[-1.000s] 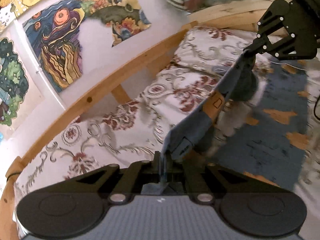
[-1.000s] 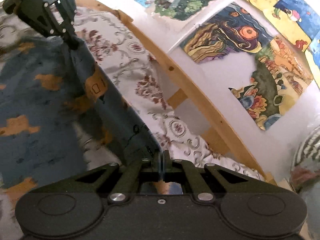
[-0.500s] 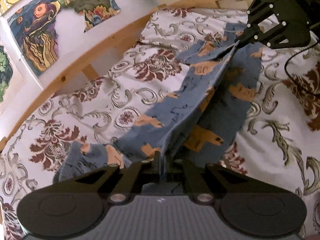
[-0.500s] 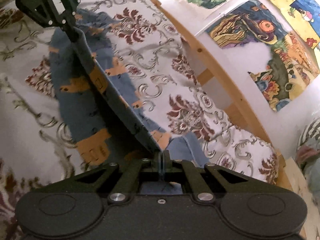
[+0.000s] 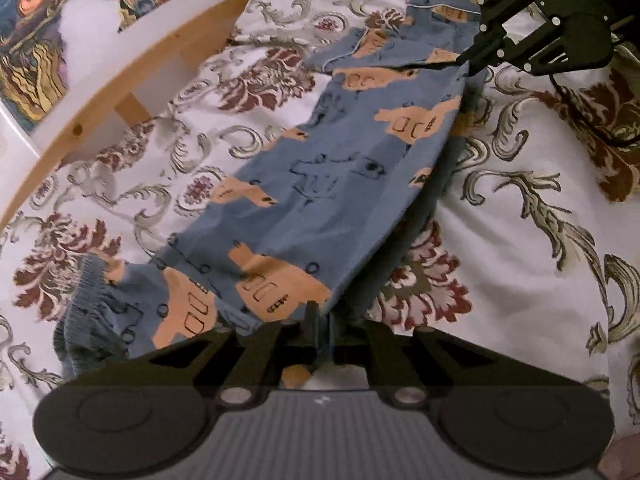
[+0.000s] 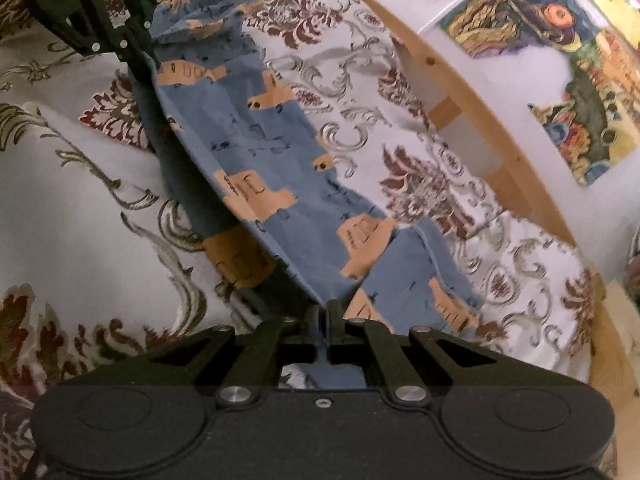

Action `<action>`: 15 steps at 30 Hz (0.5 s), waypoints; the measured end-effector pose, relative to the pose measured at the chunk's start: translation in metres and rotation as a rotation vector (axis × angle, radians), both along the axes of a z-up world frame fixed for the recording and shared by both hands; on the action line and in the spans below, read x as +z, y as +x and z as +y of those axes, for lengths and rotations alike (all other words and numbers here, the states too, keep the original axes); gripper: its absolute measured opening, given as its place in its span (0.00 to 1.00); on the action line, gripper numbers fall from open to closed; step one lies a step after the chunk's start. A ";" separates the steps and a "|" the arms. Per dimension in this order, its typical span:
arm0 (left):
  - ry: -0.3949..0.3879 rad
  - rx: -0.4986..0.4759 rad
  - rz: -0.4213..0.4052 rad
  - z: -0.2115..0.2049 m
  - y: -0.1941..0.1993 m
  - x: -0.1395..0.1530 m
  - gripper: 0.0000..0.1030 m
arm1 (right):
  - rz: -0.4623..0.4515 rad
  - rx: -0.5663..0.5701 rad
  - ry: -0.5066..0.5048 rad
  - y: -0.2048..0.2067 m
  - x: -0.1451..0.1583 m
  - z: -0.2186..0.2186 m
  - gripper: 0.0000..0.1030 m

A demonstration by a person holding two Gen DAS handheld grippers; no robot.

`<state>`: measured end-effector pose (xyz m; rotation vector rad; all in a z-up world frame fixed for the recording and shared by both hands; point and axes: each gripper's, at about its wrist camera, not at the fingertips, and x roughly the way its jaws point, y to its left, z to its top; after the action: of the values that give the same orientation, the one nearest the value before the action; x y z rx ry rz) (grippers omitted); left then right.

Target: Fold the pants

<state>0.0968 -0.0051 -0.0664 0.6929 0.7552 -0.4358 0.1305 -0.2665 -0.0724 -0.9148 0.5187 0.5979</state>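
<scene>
- Pants, blue with orange print, spread on floral bedspread, one long edge lifted.
- Left gripper pinching that edge at waistband end; fabric runs off toward 1 o'clock.
- Right gripper clamped on cuff end; fabric runs toward 11 o'clock.

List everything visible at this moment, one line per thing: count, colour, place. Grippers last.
pants: one pair, blue with orange print, draped on the bed, one long edge held up between the grippers
bedspread: one, white with dark red and grey floral scrolls, covering the bed
bed frame: one, light wood, along the wall
wall pictures: several, multicoloured, on the white wall
left gripper: one, black, shut on the pants' edge
right gripper: one, black, shut on the same edge farther along
</scene>
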 end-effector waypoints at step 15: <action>-0.411 0.102 0.202 0.026 0.006 0.055 0.54 | 0.100 -0.303 0.278 -0.009 0.040 -0.026 0.56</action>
<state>0.1032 0.0207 -0.0111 0.2268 0.8538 -0.5529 0.1216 -0.2929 -0.0327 -0.5315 0.6331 0.4276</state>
